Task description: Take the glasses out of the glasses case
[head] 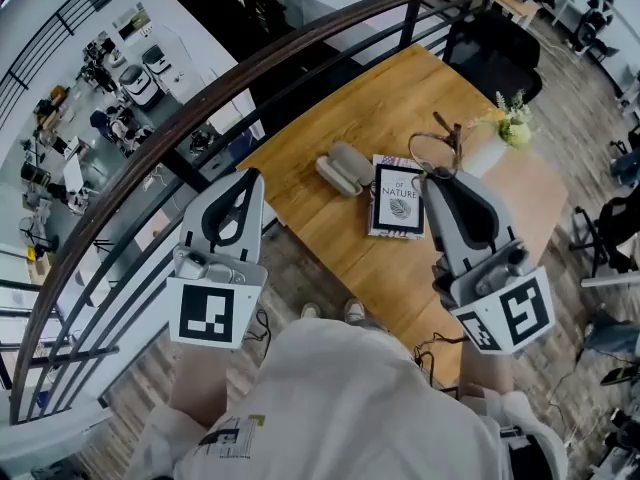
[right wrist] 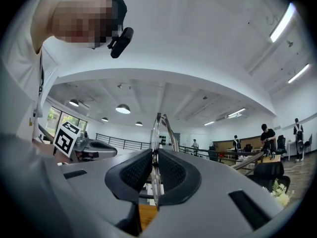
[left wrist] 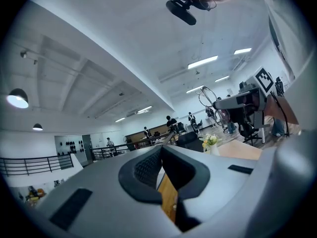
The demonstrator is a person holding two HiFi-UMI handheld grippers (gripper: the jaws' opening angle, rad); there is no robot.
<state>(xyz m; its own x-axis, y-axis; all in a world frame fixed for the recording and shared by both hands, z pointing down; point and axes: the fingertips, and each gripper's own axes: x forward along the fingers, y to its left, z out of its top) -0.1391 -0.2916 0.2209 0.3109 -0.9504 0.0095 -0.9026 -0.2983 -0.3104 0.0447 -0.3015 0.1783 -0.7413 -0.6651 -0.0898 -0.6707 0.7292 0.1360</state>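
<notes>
**Thin dark-rimmed glasses (head: 432, 151) held in the right gripper (head: 437, 180), raised above the table and clear of the case.**

In the right gripper view the glasses (right wrist: 156, 133) are seen edge-on, pinched between the black ribbed pads (right wrist: 132, 168). The jaws are drawn narrow on the rim, and the lens loop projects past the fingertips. The left gripper (head: 248, 178) is held with its jaws slightly parted and nothing between them. The pale grey oval glasses case (head: 340, 168) lies on the light wooden table (head: 330, 238), well apart from the glasses and just beside a white-covered book (head: 397, 198). Bare wood is noted between the case and the near edge. A small vase of yellow-green flowers (head: 510, 123) stands near the table's right side. The left gripper is off the table's left edge, beside the dark curved railing (head: 200, 108). Whether the case lid is up cannot be made out.
</notes>
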